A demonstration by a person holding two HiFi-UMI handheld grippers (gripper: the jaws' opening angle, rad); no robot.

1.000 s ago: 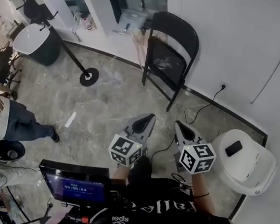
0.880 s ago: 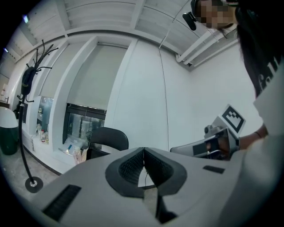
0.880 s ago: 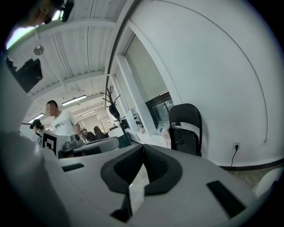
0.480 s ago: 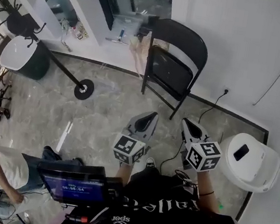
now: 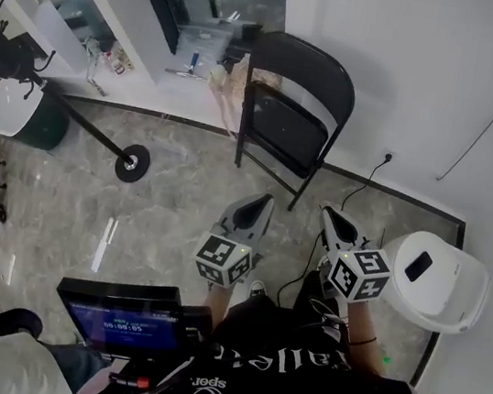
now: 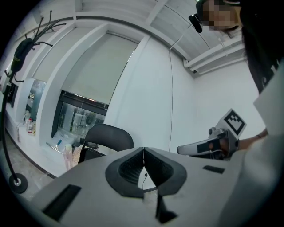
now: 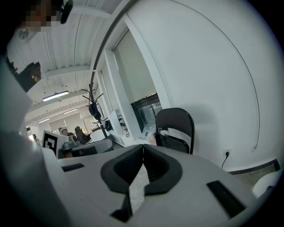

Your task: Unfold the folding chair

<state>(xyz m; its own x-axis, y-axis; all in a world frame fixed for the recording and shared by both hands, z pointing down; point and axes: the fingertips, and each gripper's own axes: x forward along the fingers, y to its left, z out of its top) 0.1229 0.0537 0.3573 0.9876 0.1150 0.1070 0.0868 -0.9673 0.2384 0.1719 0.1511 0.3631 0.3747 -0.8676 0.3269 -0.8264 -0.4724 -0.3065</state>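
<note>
A black metal folding chair [image 5: 293, 115] stands against the white wall, its seat tipped up steeply toward the backrest. It also shows in the left gripper view as the chair [image 6: 106, 138] and in the right gripper view as the chair [image 7: 175, 128]. My left gripper [image 5: 262, 205] and right gripper [image 5: 330, 217] hover side by side over the floor, short of the chair and apart from it. Both point toward it. Both are shut with nothing between the jaws.
A white round stool [image 5: 433, 281] with a dark phone on it stands at the right by the wall. A cable [image 5: 343, 202] runs from a wall socket across the floor. A coat stand base [image 5: 131, 165] sits left of the chair. A monitor [image 5: 120, 320] is near my body.
The view has shifted and the chair now lies a little closer to both grippers. A person at the left of the earlier frames has mostly left the view. Both grippers stay shut.
</note>
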